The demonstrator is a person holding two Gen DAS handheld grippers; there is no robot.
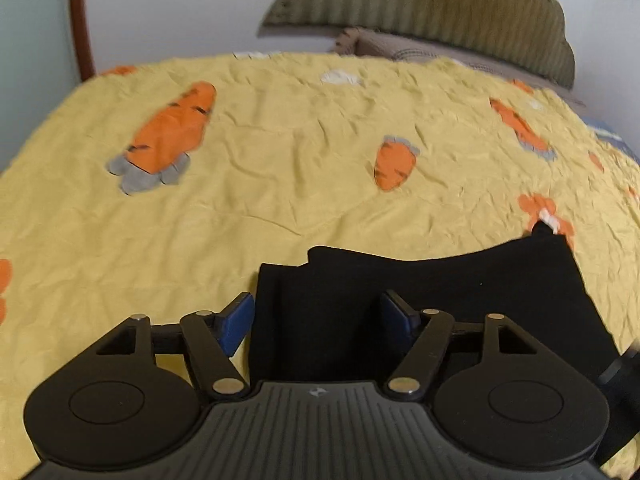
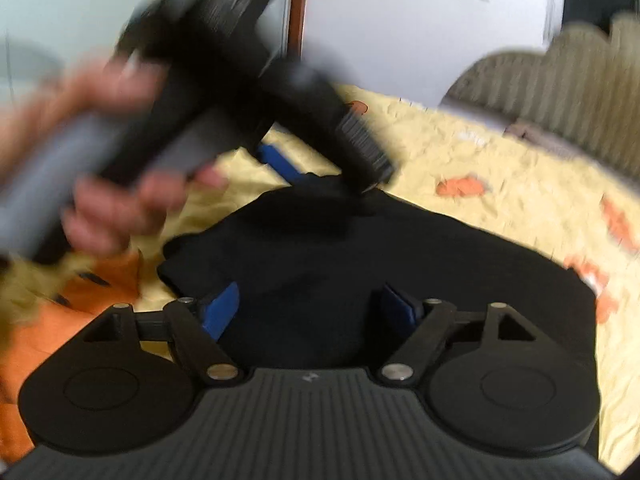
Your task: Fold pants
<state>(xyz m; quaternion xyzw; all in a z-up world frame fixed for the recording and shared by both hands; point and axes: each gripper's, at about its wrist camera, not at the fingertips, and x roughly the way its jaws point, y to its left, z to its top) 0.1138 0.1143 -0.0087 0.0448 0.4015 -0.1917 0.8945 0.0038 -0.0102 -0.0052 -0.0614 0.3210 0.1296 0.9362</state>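
Note:
The black pants (image 1: 420, 300) lie folded in a compact dark stack on the yellow bedspread (image 1: 280, 200). My left gripper (image 1: 318, 320) is open just above the stack's left part, its blue pads (image 1: 236, 326) spread wide with nothing between them. In the right wrist view the pants (image 2: 360, 260) fill the middle. My right gripper (image 2: 310, 312) is open over their near edge and holds nothing. The left gripper's body and the hand holding it (image 2: 120, 200) appear blurred at the upper left of that view.
The bedspread has orange carrot prints (image 1: 172, 128). A ribbed olive headboard cushion (image 1: 440, 0) and a pillow (image 1: 400, 46) stand at the far edge. White walls and a wooden door frame (image 1: 78, 16) lie beyond. A large orange patch (image 2: 60, 320) is at the near left.

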